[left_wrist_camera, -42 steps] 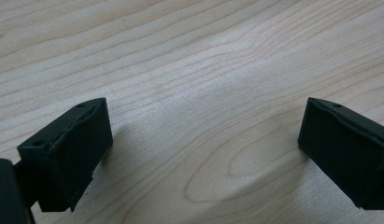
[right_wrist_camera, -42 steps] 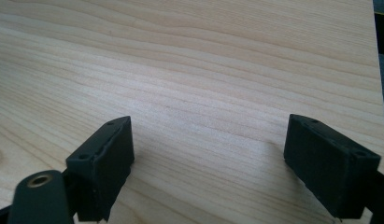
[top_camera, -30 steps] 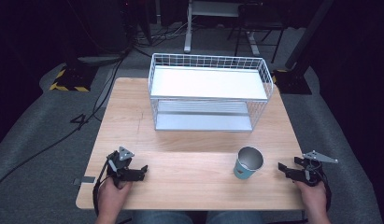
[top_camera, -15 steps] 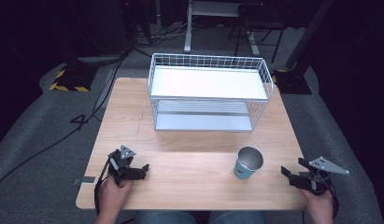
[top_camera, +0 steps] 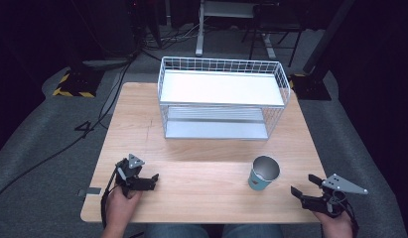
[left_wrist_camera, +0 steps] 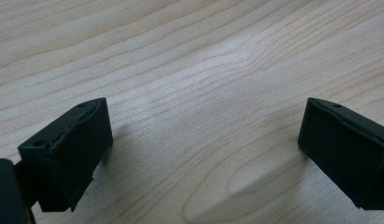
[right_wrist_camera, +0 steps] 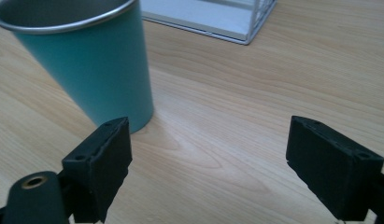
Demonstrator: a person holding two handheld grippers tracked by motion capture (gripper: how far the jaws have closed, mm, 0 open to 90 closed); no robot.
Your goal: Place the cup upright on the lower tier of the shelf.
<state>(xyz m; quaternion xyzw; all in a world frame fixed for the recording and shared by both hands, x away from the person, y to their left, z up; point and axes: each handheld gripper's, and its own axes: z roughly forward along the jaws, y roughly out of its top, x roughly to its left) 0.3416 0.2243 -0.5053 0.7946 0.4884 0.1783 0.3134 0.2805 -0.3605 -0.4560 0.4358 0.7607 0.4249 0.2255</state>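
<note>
**A tall cup beside open fingers: easy to tip**

Nearest, the right gripper hovers at the front right corner of the surface, its fingers spread apart with nothing but bare wood between them. Just ahead of them and off to the left finger's side stands the teal cup, upright, metal-rimmed, mouth open. In my judgement that offset is the main risk. If the gripper goes straight forward, the left finger would meet the cup's wall instead of passing it, and a narrow-based cup would slide or topple. A grip taken low on the tapered wall could also squeeze it upward and out.

The left gripper lies on the surface well off to the far side of the cup, fingers wide apart and empty, too distant to steady anything.

Farthest, beyond the cup, stands the white wire rack. A cup carried in tilted could catch its wire rim.
</note>
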